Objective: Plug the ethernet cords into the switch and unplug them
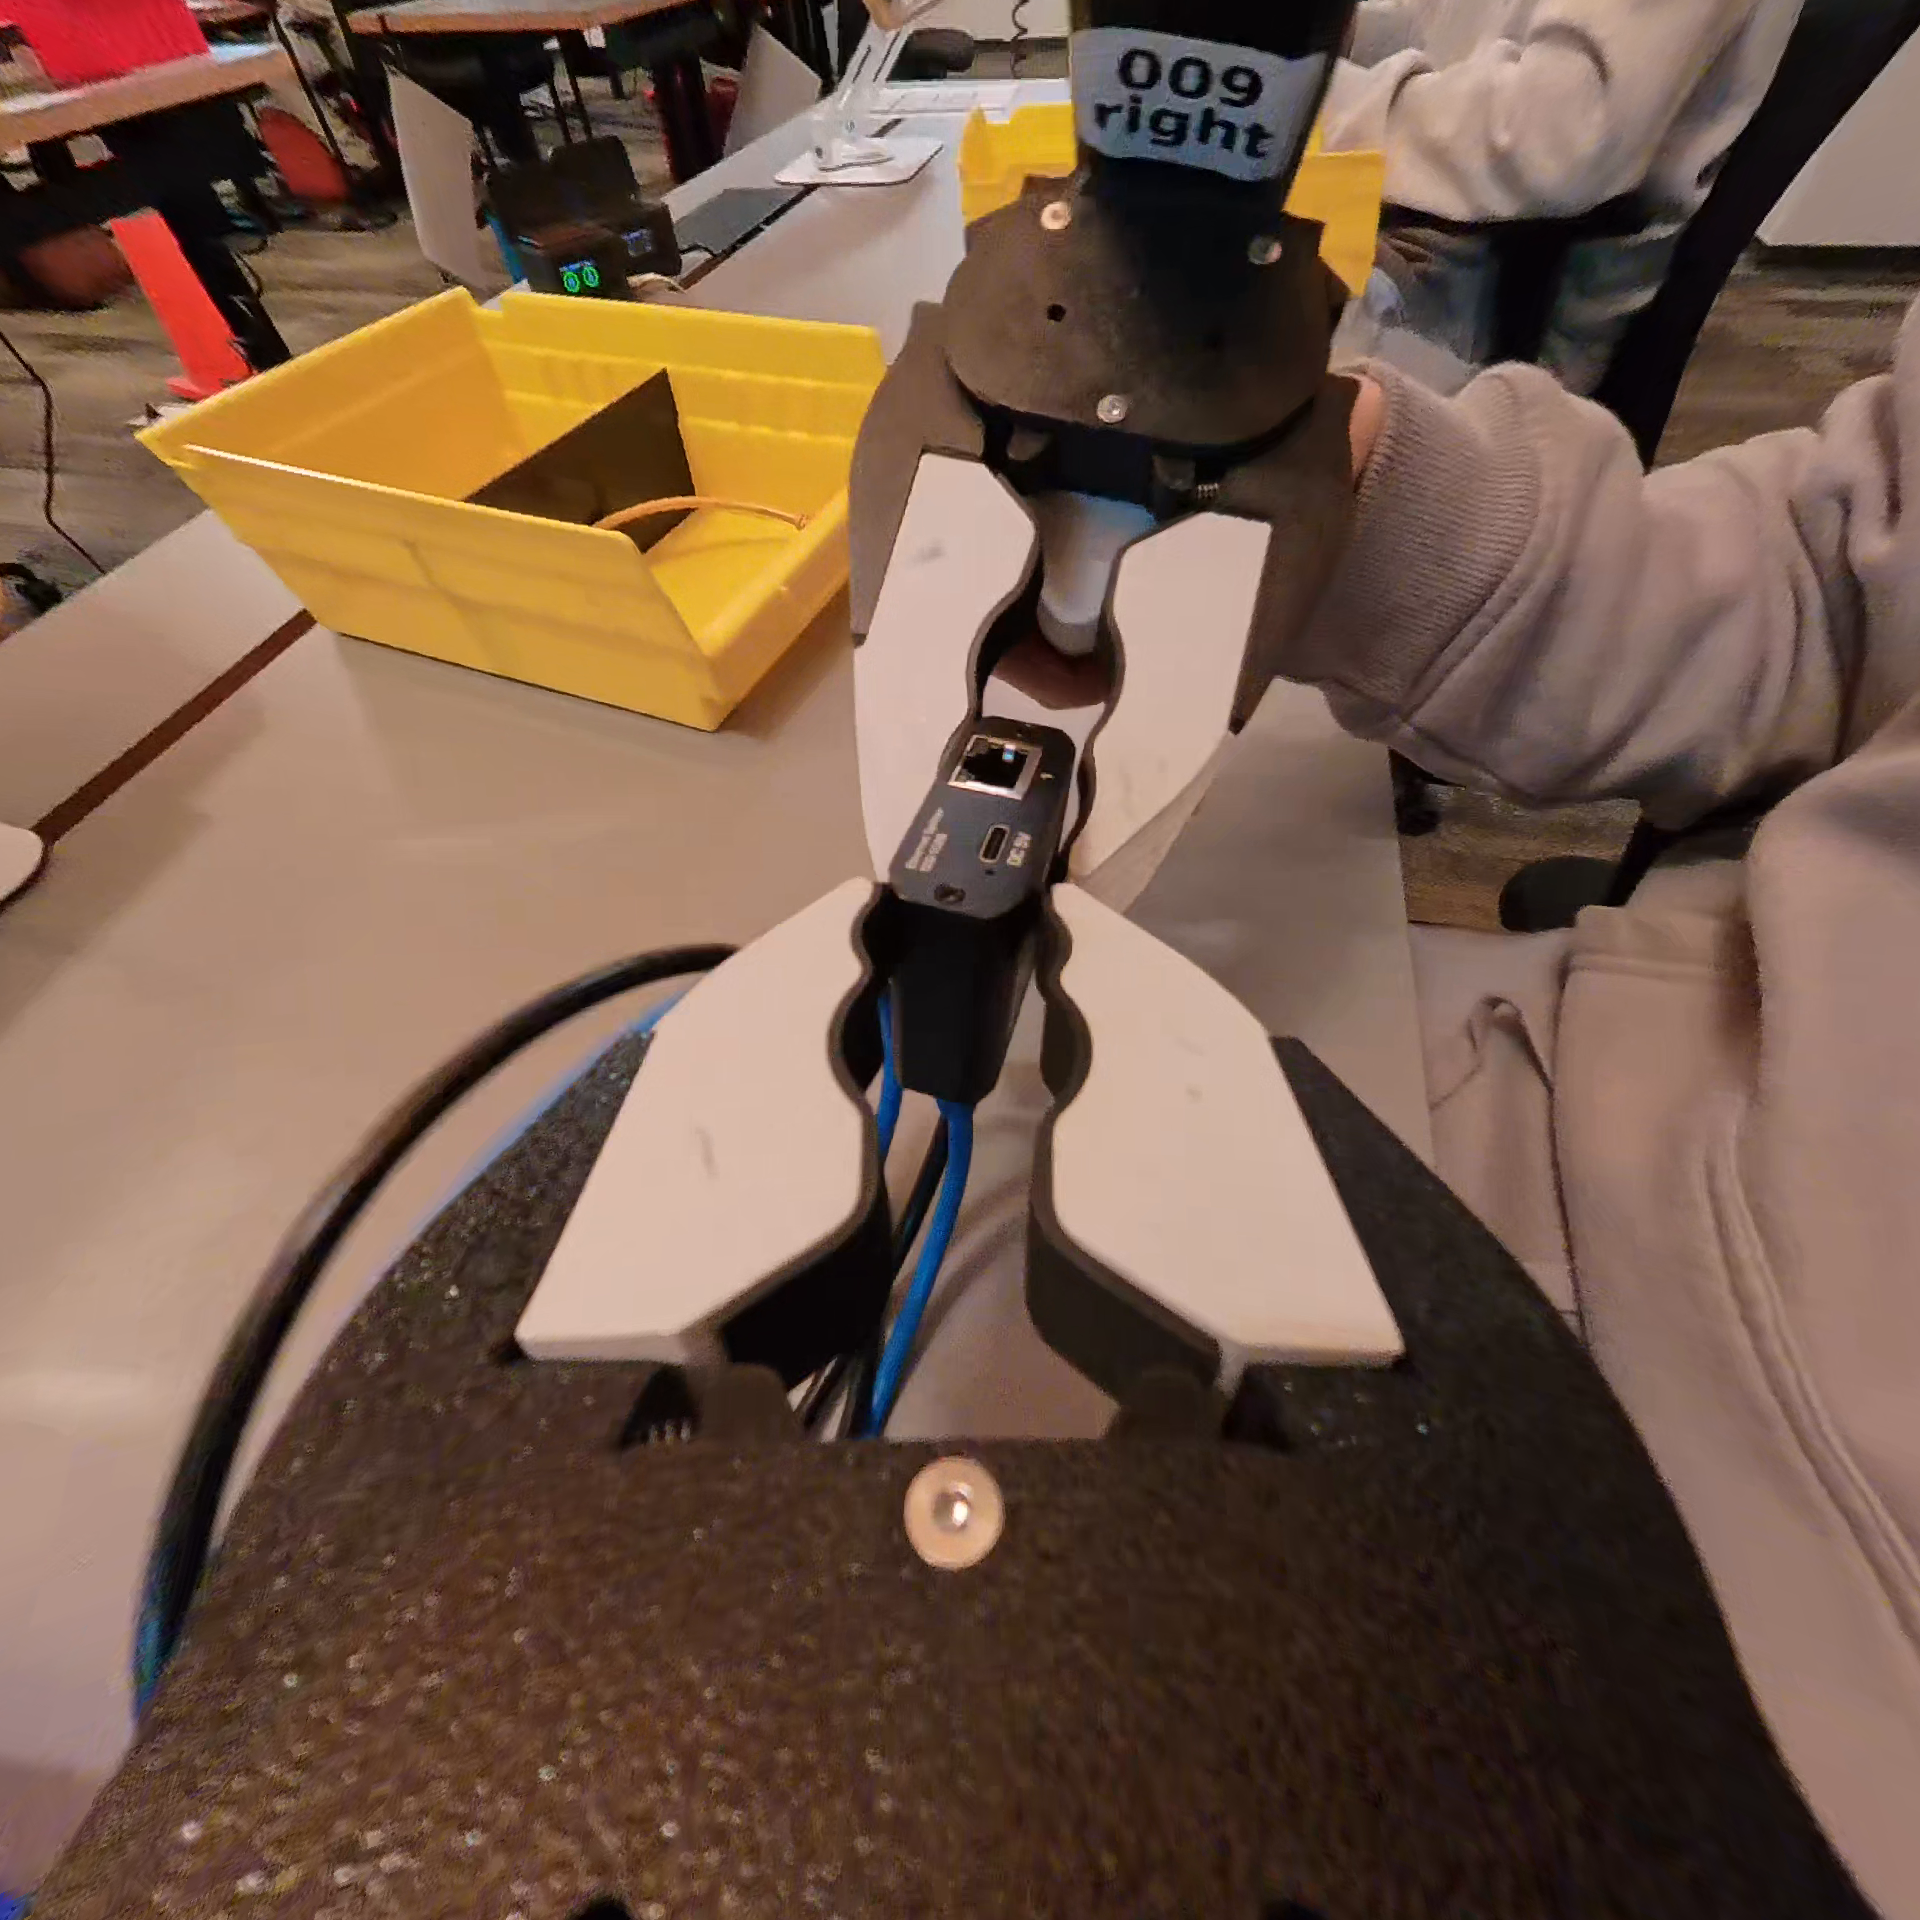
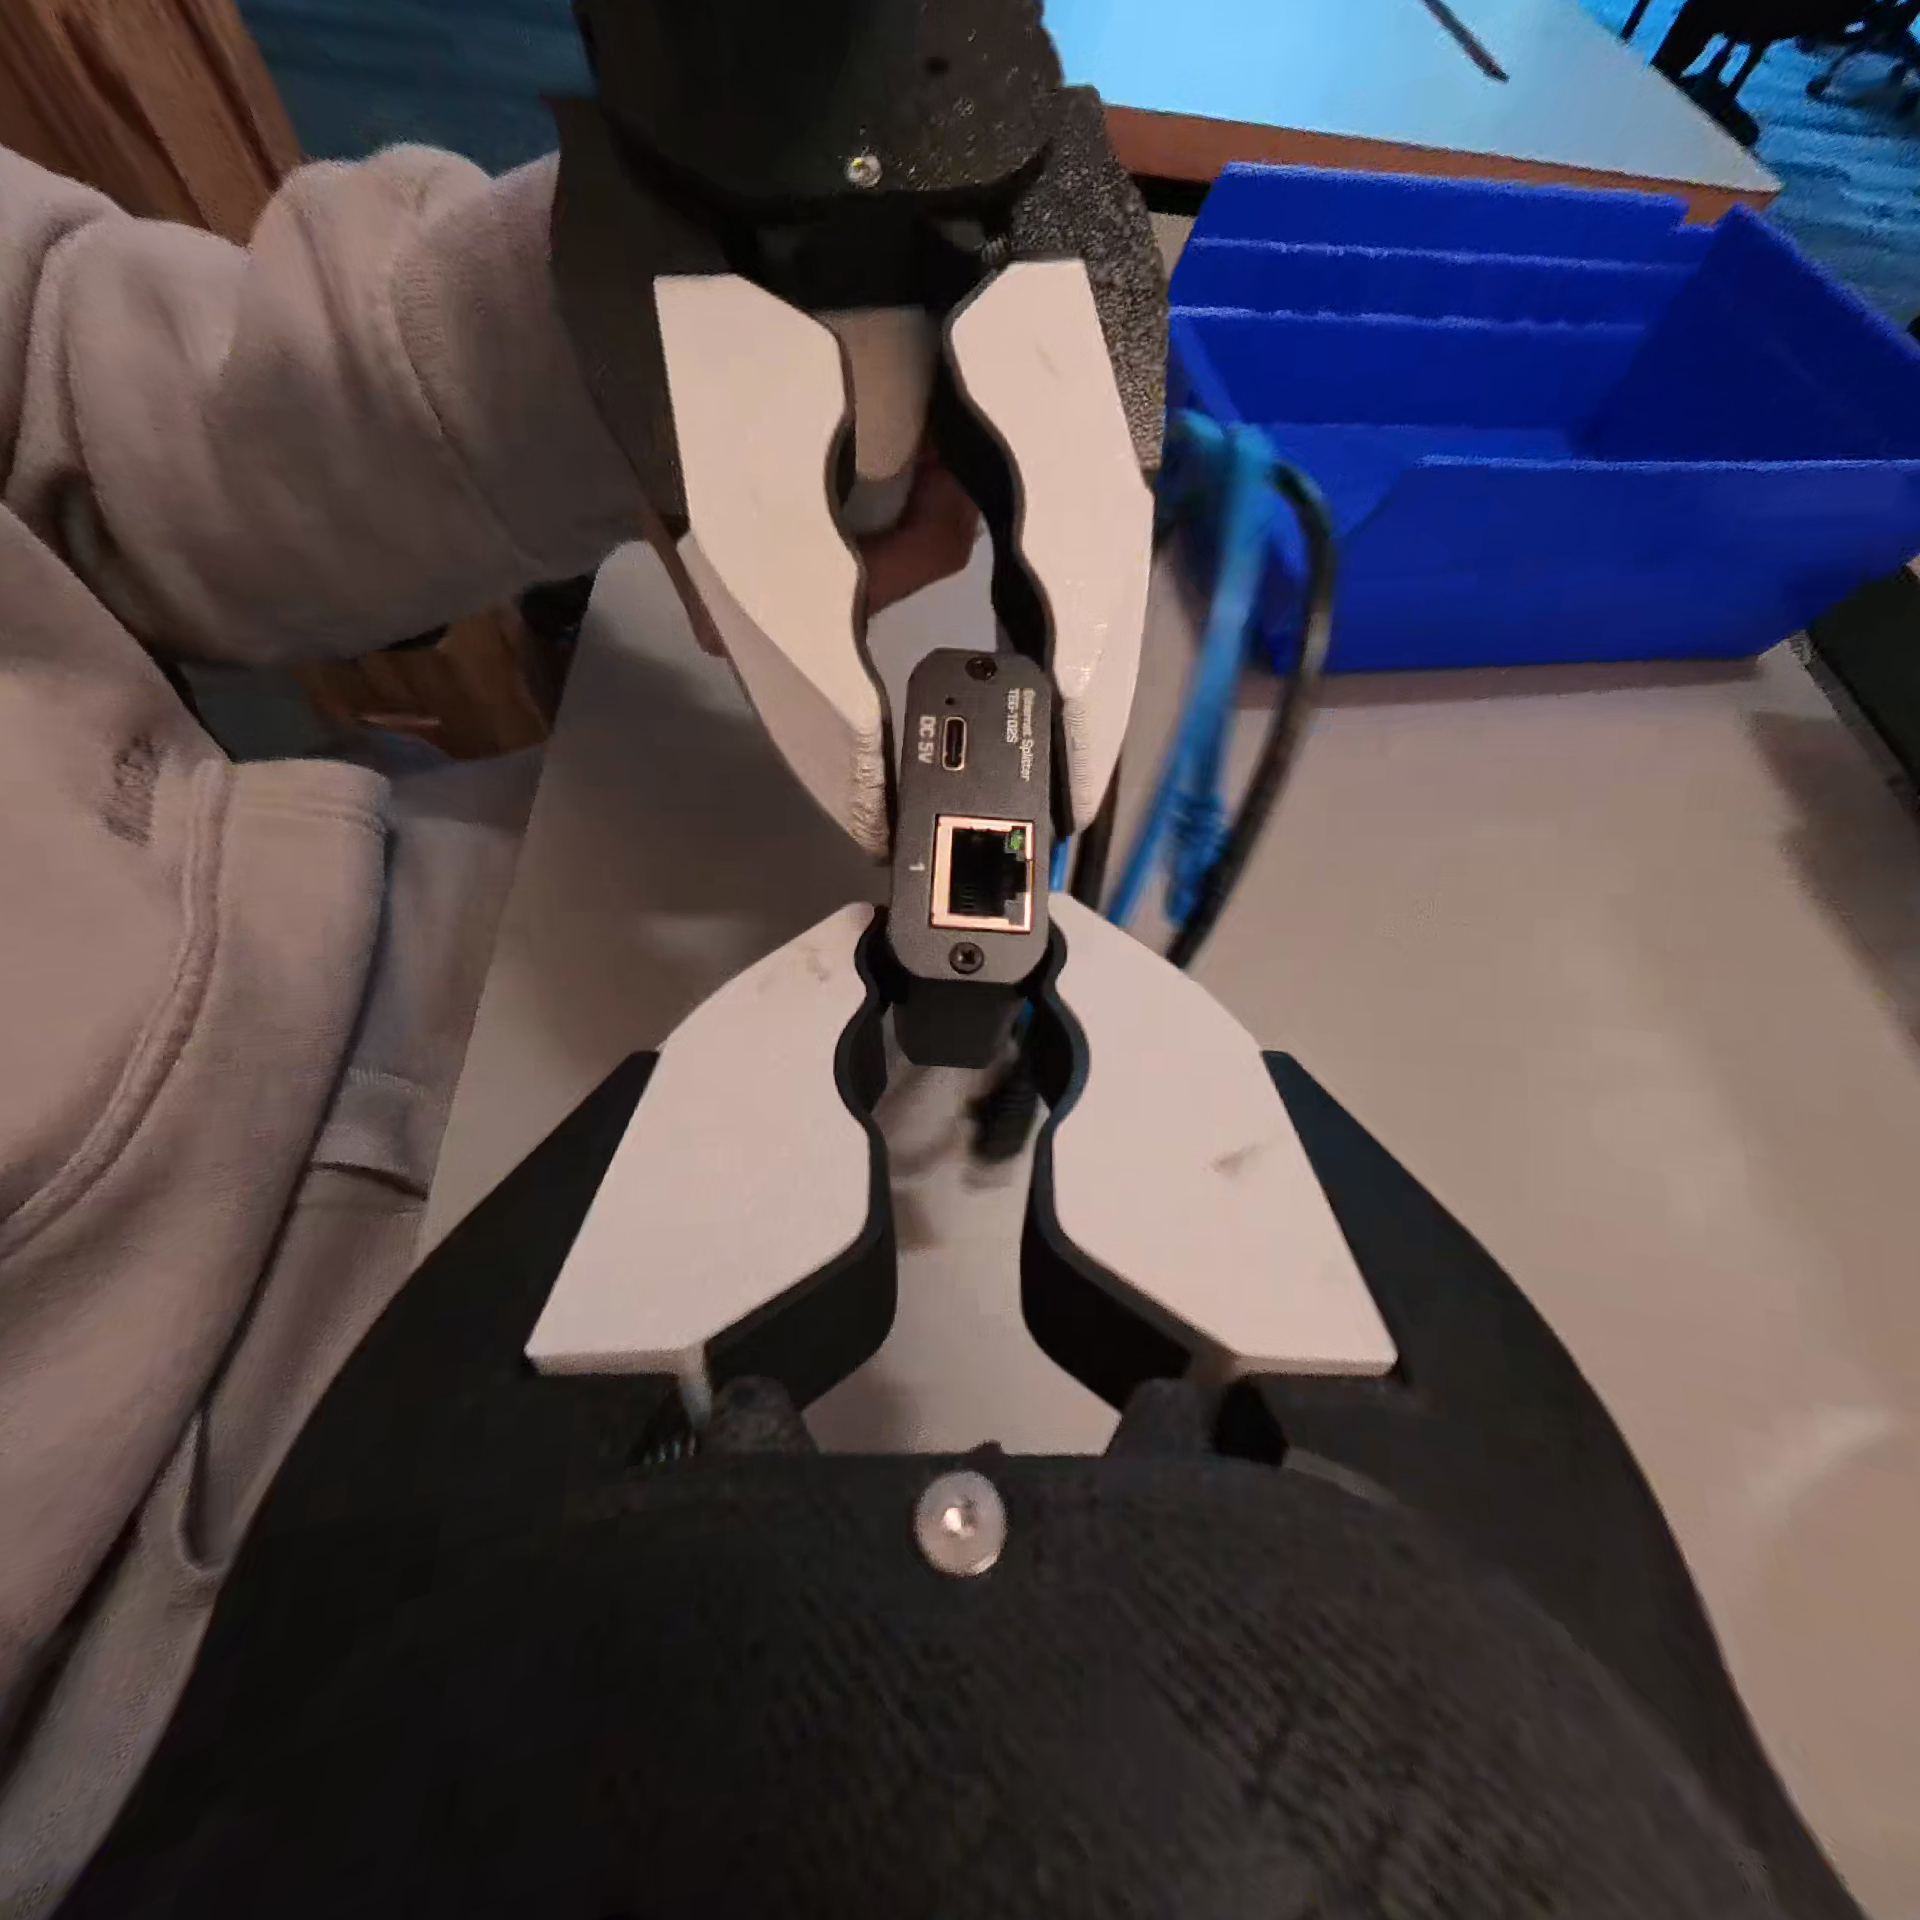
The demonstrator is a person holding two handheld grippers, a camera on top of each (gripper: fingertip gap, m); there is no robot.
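A small black switch (image 1: 971, 831) is held above the table, its face with one empty ethernet port and a small USB port turned up. My left gripper (image 1: 956, 914) is shut on its near end. My right gripper (image 1: 982, 790) faces it and clamps the far end. In the right wrist view the right gripper (image 2: 961, 945) is shut on the switch (image 2: 971, 748) and the left gripper (image 2: 971, 800) grips opposite. Blue ethernet cords (image 1: 940, 1195) and a black cable (image 1: 343, 1174) hang from the switch's underside; they also show in the right wrist view (image 2: 1210, 665).
A yellow bin (image 1: 436, 582) holding a dark sheet stands on the grey table (image 1: 416, 883) at the left. A blue bin (image 2: 1558, 499) stands at the table's other end. A person's grey sleeves (image 1: 1558, 623) hold both grippers. Another person sits behind a second yellow bin (image 1: 1351, 208). Only a small space, under 4 cm, lies between the two pairs of fingers.
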